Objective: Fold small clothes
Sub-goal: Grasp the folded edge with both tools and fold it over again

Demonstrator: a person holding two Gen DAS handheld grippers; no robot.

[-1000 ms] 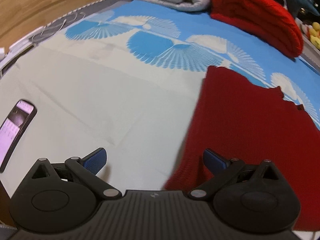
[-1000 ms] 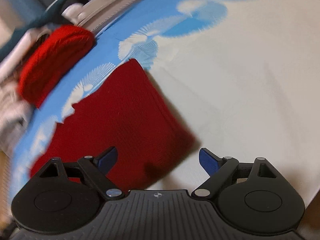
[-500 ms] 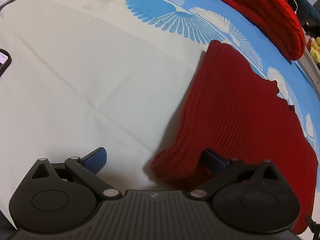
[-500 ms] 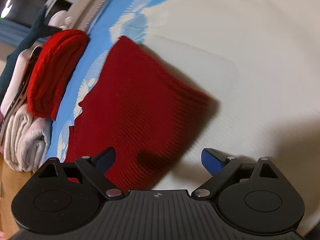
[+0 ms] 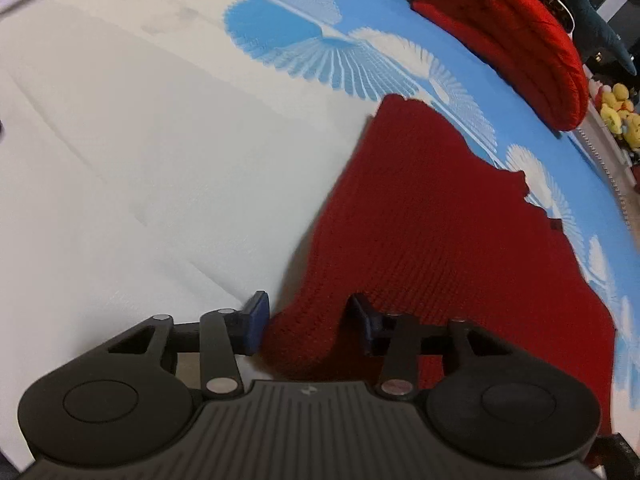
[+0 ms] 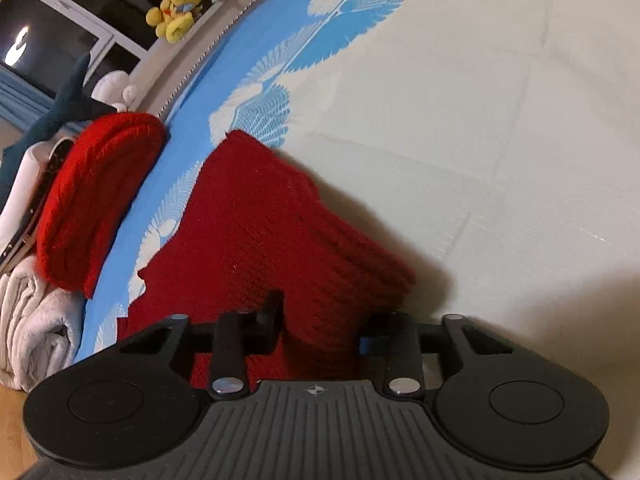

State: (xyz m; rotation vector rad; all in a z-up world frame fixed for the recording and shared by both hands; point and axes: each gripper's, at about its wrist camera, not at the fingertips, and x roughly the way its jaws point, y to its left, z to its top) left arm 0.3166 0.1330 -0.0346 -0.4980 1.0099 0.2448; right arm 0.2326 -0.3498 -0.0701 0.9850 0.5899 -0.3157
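The dark red knit garment (image 5: 432, 220) lies flat on the bedsheet (image 5: 140, 140), long axis running toward 1 o'clock from the left gripper (image 5: 308, 320) — both it and the right gripper (image 6: 320, 320) clamp near-edge folds.

Bed sheet (image 5: 168, 152): cream, creased, with a blue band of white fan motifs along its far edge. Folded bright-red knit blanket (image 5: 516, 36) at the far edge, beside a rolled grey-white towel (image 6: 32, 320). Dark teal plush shark (image 6: 68, 100) behind them. Yellow plush toys (image 6: 176, 4) on a pale ledge past the sheet. Dark window (image 6: 52, 32) with white frame, one lamp reflected. Wooden floor strip (image 6: 12, 436) at lower left.
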